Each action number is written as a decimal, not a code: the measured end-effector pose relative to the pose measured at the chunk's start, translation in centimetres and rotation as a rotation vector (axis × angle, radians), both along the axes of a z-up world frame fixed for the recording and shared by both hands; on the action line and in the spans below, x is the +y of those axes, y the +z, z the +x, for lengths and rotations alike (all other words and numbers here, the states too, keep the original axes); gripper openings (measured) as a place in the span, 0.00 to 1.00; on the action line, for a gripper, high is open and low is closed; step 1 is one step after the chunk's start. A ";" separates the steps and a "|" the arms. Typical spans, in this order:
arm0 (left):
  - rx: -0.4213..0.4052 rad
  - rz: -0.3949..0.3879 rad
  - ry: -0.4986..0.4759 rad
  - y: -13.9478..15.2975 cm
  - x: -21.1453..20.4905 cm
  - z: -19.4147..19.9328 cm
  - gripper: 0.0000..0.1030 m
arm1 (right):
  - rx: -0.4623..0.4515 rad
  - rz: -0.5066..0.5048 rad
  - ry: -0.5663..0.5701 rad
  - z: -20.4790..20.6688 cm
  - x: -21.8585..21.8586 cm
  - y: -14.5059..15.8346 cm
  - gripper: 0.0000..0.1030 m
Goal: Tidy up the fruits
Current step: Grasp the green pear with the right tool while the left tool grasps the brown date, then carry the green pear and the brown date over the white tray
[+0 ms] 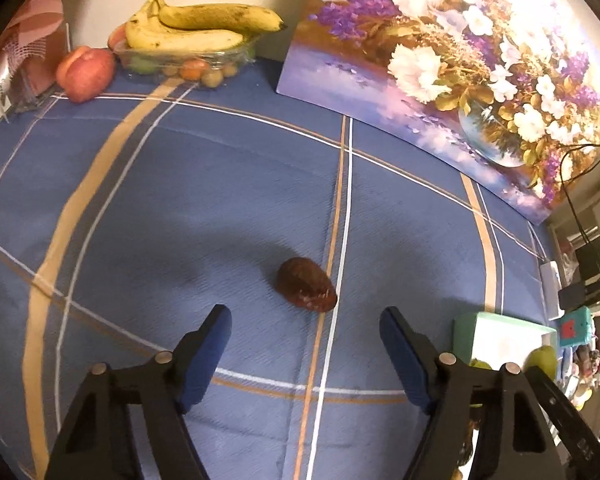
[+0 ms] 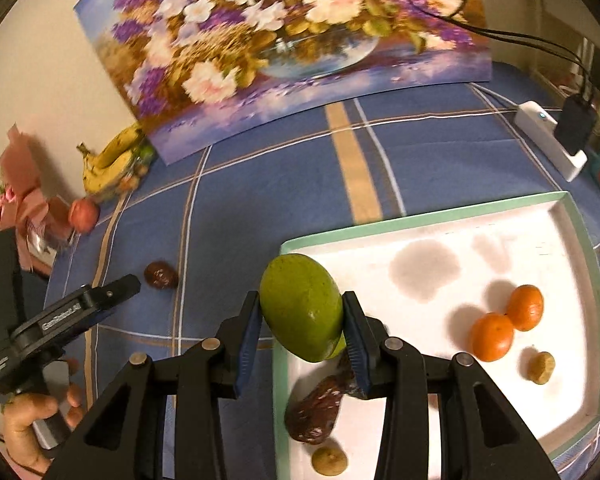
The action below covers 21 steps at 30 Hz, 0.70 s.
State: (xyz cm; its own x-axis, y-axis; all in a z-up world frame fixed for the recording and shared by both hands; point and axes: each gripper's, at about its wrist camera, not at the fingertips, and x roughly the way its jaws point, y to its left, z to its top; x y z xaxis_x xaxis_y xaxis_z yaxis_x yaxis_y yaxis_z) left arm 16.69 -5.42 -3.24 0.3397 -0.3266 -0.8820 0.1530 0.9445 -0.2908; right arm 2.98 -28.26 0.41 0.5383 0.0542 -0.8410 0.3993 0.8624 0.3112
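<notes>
At the far left of the right wrist view, a person's hand [image 2: 40, 416] grips the handle of the left gripper [image 2: 112, 294], which points toward a dark brown date-like fruit [image 2: 162, 275] lying on the blue plaid tablecloth [image 2: 260, 184]. In the left wrist view, the left gripper [image 1: 306, 314] has its jaws apart with nothing between them; the brown fruit [image 1: 307, 285] lies on the cloth just ahead of the fingertips, untouched. Far back at the left, an apple [image 1: 86, 74] sits beside a clear bowl [image 1: 188, 60] topped with bananas [image 1: 196, 26]. A flower painting [image 1: 460, 60] leans against the wall.

Further right, the right gripper [image 2: 303, 308] has its jaws partly closed, the blue pads pressing both sides of a green mango [image 2: 302, 306]. The mango is held over the left edge of a white tray with a mint-green rim [image 2: 420, 216]. Inside the tray, below the mango, lies another dark brown fruit [image 2: 316, 412], with a small tan fruit [image 2: 329, 460] near it. Toward the right of the tray two oranges [image 2: 506, 322] touch each other, and another small tan fruit [image 2: 541, 367] lies just below them.
</notes>
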 end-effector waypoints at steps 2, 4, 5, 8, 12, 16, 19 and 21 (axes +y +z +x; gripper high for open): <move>0.001 -0.003 -0.011 -0.5 -0.5 0.4 0.64 | -0.006 0.000 -0.010 -0.2 -0.4 0.1 0.40; 0.006 -0.001 -0.013 -1.2 -0.9 0.9 0.59 | -0.014 0.005 -0.016 -0.4 -0.7 0.3 0.40; 0.007 -0.001 -0.010 -1.4 -0.9 1.1 0.56 | -0.017 0.007 -0.018 -0.3 -0.8 0.2 0.40; 0.004 -0.013 0.013 -2.2 -0.6 1.7 0.49 | -0.022 0.011 -0.019 -0.4 -1.0 0.2 0.40; 0.002 -0.038 0.028 -2.6 -0.2 1.9 0.35 | -0.023 0.015 -0.013 -0.3 -0.9 0.2 0.40; -0.005 -0.050 0.030 -2.3 -0.1 1.7 0.35 | -0.022 0.016 -0.012 -0.3 -0.9 0.1 0.40; -0.017 -0.061 0.026 -1.3 -0.1 1.3 0.35 | -0.023 0.016 -0.017 -0.3 -0.9 0.2 0.40; -0.035 -0.070 0.012 -0.2 -0.2 0.9 0.35 | -0.025 0.020 -0.023 -0.4 -1.0 0.3 0.40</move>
State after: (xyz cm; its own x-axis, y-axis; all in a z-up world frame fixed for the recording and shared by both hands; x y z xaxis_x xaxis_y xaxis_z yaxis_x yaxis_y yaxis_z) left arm 17.63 -5.66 -3.48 0.3741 -0.3826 -0.8448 0.1524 0.9239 -0.3510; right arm 2.57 -29.30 0.75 0.5603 0.0581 -0.8263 0.4106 0.8469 0.3380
